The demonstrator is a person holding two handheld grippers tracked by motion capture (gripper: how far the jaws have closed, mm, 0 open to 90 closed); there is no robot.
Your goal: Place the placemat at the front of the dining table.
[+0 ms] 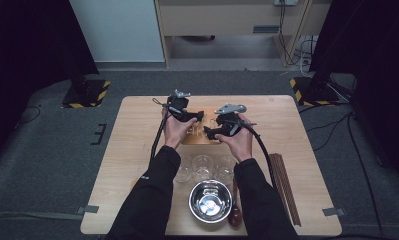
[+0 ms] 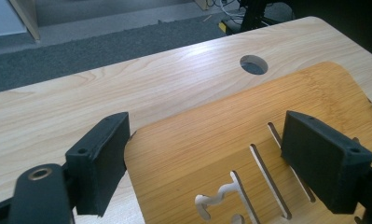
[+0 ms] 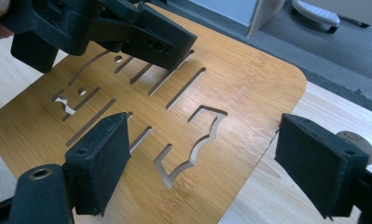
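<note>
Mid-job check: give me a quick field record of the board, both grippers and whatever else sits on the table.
work piece: bamboo board with cut-out slots, flat on the table
left gripper: jaws open, above the board's corner, nothing between them
right gripper: jaws open, above the board's edge, nothing between them
contact: cannot tell whether either gripper touches the board
near side: three clear glasses, steel bowl, wooden spoon
right edge: dark chopsticks
table hole: round opening beyond the board
</note>
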